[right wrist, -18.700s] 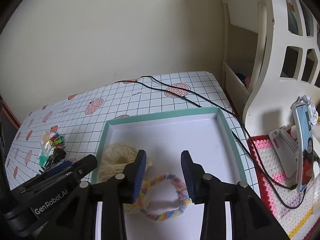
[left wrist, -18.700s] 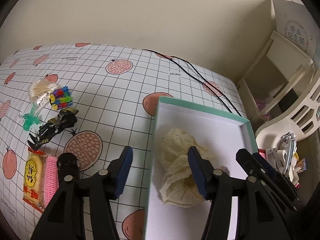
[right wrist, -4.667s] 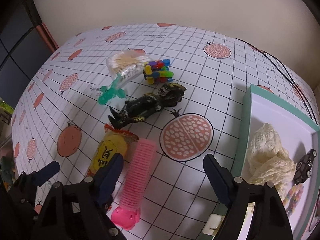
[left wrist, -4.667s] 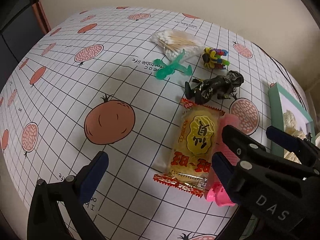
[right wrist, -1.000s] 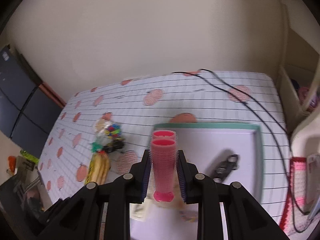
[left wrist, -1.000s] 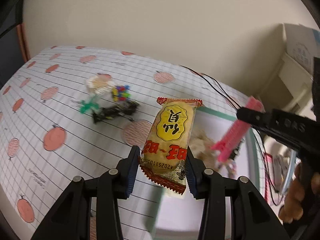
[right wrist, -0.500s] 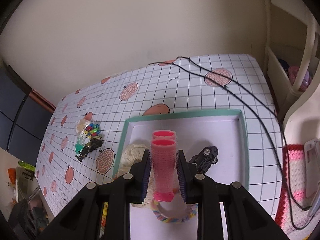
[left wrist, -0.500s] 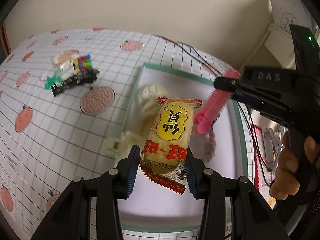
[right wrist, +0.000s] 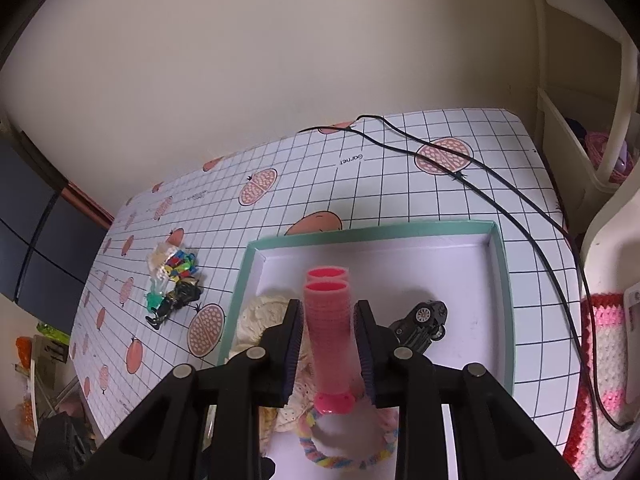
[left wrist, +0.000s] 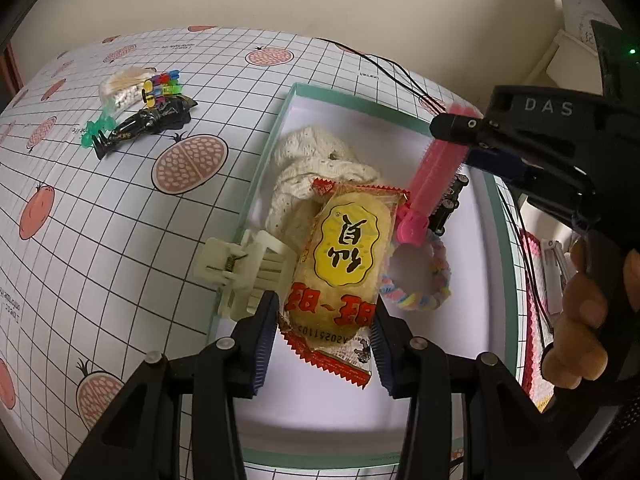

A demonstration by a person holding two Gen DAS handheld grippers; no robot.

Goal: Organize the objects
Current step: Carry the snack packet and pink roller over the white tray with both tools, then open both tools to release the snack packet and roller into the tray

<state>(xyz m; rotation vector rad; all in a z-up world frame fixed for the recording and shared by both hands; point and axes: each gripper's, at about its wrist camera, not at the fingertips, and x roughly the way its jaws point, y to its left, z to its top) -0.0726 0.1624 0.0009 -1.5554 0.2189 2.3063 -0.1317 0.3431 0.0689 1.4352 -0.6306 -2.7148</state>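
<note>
- Snack packet (left wrist: 342, 268) sits nearest, pinched at its lower half between the pads of the left gripper (left wrist: 324, 336) and held above the white floor of the tray (left wrist: 280, 128). Released from this height, I judge it could land on the pastel braided ring (left wrist: 416, 280) or the cream knit cloth (left wrist: 316, 168) and settle crooked.
- Cream hair claw (left wrist: 244, 268) lies across the tray's left rim, half in, half out. A careless lowering of the left gripper could knock it onto the tablecloth (left wrist: 120, 220).
- Pink hair roller (right wrist: 330, 336) is clamped between the pads of the right gripper (right wrist: 326, 344), its flared end low over the braided ring. Dropped there, the round roller might roll against the toy car (right wrist: 422, 322).
- Both grippers crowd the same part of the tray, so they risk bumping each other.
- Farther off, the dark figurine (left wrist: 140, 128), green toy (left wrist: 94, 132), coloured pegs (left wrist: 160, 88) and cotton swabs (left wrist: 122, 88) wait on the tablecloth, well apart from the tray.
- Black cables (right wrist: 480, 184) run past the tray's far corner; a wide reach could snag them.
</note>
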